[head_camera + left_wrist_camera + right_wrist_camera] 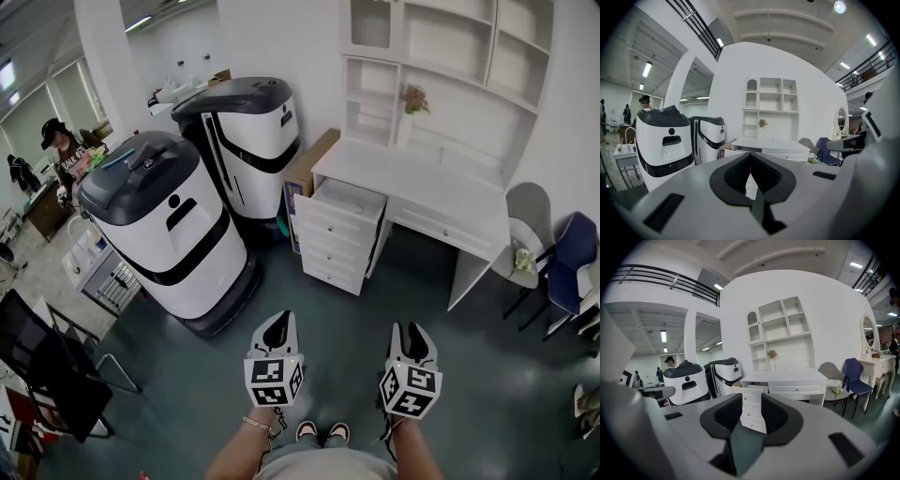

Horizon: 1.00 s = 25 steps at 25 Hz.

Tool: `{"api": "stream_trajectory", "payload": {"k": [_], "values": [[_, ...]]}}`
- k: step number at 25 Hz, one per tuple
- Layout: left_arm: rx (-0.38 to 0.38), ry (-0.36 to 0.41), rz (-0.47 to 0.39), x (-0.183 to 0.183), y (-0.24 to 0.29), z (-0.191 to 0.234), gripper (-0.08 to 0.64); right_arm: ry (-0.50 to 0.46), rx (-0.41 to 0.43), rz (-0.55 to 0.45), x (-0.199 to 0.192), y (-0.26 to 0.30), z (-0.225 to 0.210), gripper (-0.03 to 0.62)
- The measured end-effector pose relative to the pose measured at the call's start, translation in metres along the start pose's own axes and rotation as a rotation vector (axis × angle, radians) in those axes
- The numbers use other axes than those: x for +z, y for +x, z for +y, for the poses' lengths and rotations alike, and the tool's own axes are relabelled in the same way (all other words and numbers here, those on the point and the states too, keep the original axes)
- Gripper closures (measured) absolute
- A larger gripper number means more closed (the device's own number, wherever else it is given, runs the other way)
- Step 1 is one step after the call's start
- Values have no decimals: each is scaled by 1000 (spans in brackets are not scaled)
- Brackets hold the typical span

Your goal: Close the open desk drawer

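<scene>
A white desk (427, 178) stands against the far wall, some way ahead of me. Its top left drawer (345, 200) is pulled out above the shut drawers of the same stack. The drawer (751, 388) also shows straight ahead in the right gripper view, and faintly as the drawer (740, 150) in the left gripper view. Both grippers hover low in front of me, far from the desk. My left gripper (278, 324) (750, 157) has its tips together and holds nothing. My right gripper (410, 331) (752, 401) stands open and empty.
Two large white and black machines (169, 225) (248, 131) stand left of the desk, with a cardboard box (305, 169) between them and the drawers. A grey chair (530, 225) and a blue chair (572, 262) sit at the right. A black chair (47, 366) is at the near left.
</scene>
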<state>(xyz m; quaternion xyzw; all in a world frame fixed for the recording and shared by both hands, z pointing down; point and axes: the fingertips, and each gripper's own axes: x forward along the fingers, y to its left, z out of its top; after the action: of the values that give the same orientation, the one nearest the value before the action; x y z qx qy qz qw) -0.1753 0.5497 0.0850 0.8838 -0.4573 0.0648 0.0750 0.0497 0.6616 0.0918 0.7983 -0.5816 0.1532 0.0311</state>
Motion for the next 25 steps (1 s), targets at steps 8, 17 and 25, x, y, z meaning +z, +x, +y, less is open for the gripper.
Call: {"api": "stream_trajectory", "payload": {"k": [8, 17, 25], "values": [[36, -13, 5, -1, 15, -7, 548, 18, 41, 15, -7, 17, -12, 466], [54, 0, 13, 1, 56, 12, 548, 8, 52, 72, -16, 66, -12, 473], [21, 8, 16, 20, 137, 65, 548, 12, 17, 78, 5, 144, 17, 472]]}}
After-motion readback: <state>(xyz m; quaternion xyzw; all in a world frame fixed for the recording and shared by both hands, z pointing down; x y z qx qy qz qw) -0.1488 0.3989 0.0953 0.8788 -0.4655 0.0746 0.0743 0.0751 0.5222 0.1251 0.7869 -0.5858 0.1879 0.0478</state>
